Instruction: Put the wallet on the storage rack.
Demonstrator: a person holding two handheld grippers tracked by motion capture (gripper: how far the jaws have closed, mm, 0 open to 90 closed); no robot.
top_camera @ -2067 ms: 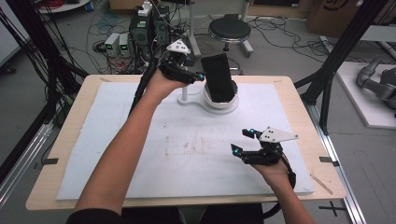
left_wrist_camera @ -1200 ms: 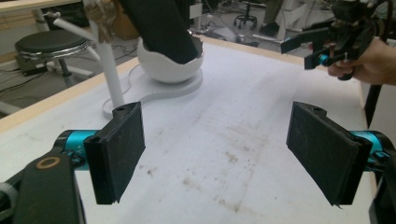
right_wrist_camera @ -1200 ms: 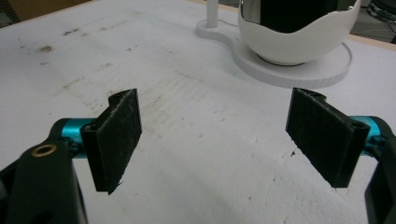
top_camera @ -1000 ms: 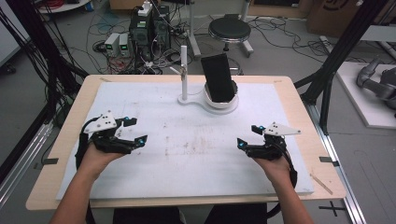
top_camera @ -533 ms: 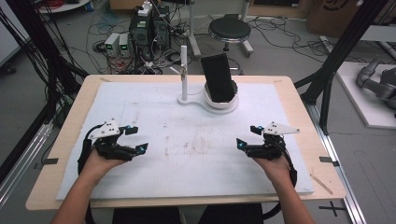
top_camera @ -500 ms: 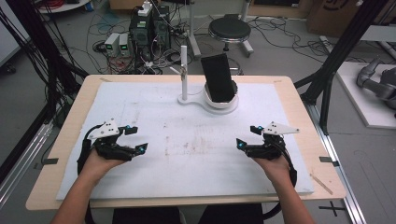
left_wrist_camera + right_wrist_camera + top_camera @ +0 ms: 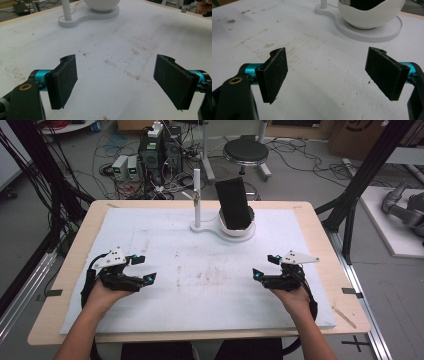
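Left gripper (image 7: 146, 269) back from stand (image 7: 222, 227) since two seconds ago, now resting near table (image 7: 310, 210) front edge, jaws spread, empty. Right gripper (image 7: 265, 266) likewise spread, idle. Phone (image 7: 233, 202) stands upright in stand, far side. Placement looks finished.

Matt, smudged white sheet (image 7: 200, 285) covers the pale wooden desk (image 7: 80, 245); smooth white plastic stand (image 7: 232, 227); rough black jaws.

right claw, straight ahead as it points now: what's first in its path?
Likely the white stand: its bowl and round base lie ahead, a little right of centre, in the right gripper view. The right claw is open, with only bare, stained mat before that. Depth is hard to judge.
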